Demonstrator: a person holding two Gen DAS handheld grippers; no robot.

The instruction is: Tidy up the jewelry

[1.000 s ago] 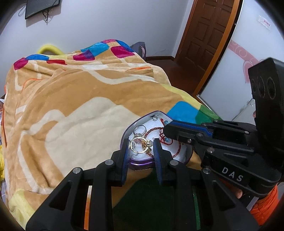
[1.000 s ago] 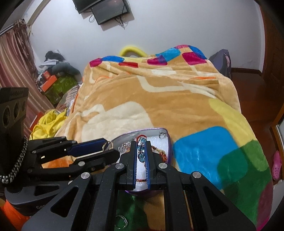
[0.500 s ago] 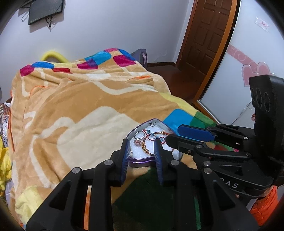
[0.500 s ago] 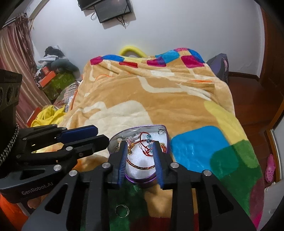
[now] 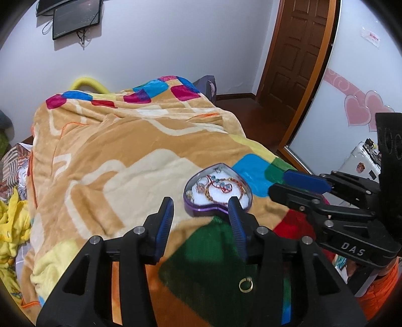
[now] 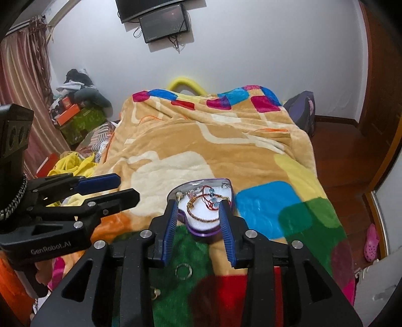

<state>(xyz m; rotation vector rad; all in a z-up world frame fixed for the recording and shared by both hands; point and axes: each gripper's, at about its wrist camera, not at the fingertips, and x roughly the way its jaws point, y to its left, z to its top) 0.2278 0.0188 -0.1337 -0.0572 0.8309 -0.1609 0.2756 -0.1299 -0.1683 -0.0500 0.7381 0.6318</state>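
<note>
Left tool (image 5: 199, 208) jaws partway apart and opening, nothing between the blue pads, touching nothing; it hangs above the blanket (image 5: 120, 161), tips near the front edge of the box. Right tool (image 6: 197, 217) also partway apart and opening, empty; its pads frame the near end of the box in its own view but do not press on it. Heart-shaped purple jewelry box (image 5: 218, 190) sits open on the bed, on the blanket beside a blue patch, white lining inside. In it lie a tangle of bracelets (image 6: 204, 205), red and gold cords with blue beads, plus small silver pieces at the rim, too small to tell apart. A gold ring (image 5: 245, 284) lies loose on the green patch of blanket, nearer the camera than the box. The right view shows a silver ring (image 6: 183, 271) on the green patch and another small gold piece lower down, partly hidden by the tool. Room: white wall with a dark monitor (image 6: 163, 18), brown wooden door (image 5: 299, 50), striped curtain (image 6: 27, 83), yellow cloth (image 6: 72, 163) and clutter left of the bed, pink shoe (image 6: 371, 242) on the wooden floor.
</note>
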